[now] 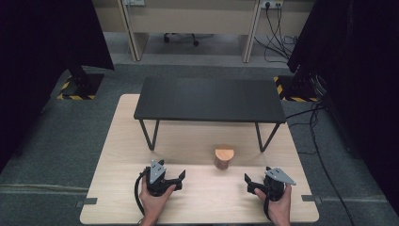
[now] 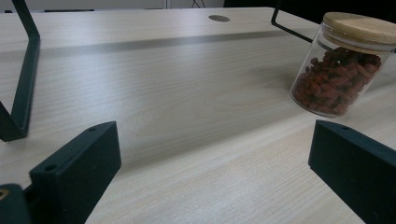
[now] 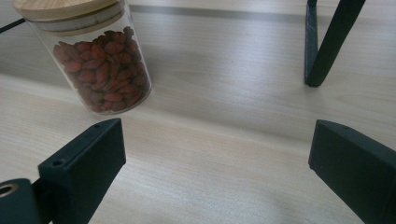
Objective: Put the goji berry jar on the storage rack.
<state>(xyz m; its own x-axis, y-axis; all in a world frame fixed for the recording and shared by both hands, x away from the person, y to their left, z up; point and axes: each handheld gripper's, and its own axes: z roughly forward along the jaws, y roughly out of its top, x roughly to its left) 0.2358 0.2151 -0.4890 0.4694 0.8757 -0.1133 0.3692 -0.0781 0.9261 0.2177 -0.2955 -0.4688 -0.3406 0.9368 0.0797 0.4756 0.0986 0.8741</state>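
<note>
A glass jar (image 1: 224,158) with a wooden lid, full of red dried berries, stands on the light wooden table (image 1: 117,155) just in front of the black raised shelf (image 1: 209,99). My left gripper (image 1: 178,177) rests on the table to the jar's left, pointing right, open and empty. My right gripper (image 1: 248,183) rests to the jar's right, pointing left, open and empty. The left gripper view has the jar (image 2: 336,74) at upper right, beyond the wide-apart jaws of the left gripper (image 2: 212,140). In the right gripper view the jar (image 3: 100,60) stands upper left, ahead of the right gripper (image 3: 217,135).
The shelf stands on thin black metal legs (image 1: 149,136), seen close in the left gripper view (image 2: 23,79) and the right gripper view (image 3: 327,42). Bare tabletop lies between and in front of the grippers. Cables (image 1: 324,155) run over the floor at the right.
</note>
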